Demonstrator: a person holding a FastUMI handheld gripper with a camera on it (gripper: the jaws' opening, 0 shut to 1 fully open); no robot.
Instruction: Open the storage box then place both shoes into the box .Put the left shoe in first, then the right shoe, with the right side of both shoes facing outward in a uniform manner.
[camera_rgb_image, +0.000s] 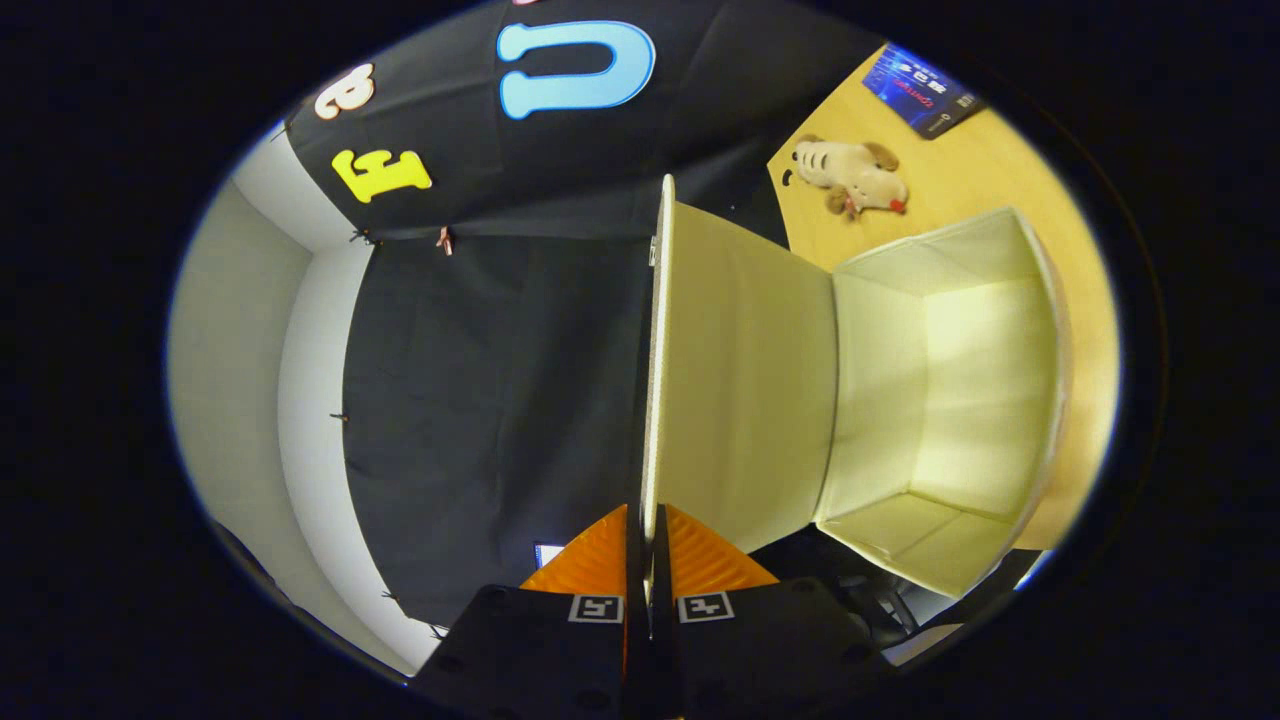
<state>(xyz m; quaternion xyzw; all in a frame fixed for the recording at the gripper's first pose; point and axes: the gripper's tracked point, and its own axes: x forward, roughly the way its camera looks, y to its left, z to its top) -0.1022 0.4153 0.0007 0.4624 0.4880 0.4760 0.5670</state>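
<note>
1. Gripper (641, 545): the two orange fingers (590, 560) sit at the bottom centre of the frame, closed together on the thin edge of the lid (740, 370). Both pads appear to press on that edge, one from each side.

2. Lid: a pale cream panel running from the fingertips up the middle of the frame, seen nearly edge-on at its free edge. Its inner face is turned toward the right half of the frame. It is swung well clear of the opening and joins the storage box (940, 400) along a hinge line right of centre.

3. Storage box: right of centre in the frame, its mouth toward the camera, interior walls and floor visible. Nothing lies inside it.

4. Surroundings: the box rests on a wooden table (1000, 170). In the upper right of the frame, beyond the box, lie a plush toy (850, 175) and a dark blue card (920, 95), both well apart from the box.

5. Step in hand, as judged: the opening of the box, at or near its end. Neither shoe is in the box.

6. Next move, as judged: release the lid only where it will stay open, then fetch the left shoe first. Grip it so its right side faces outward once set in the box.
</note>
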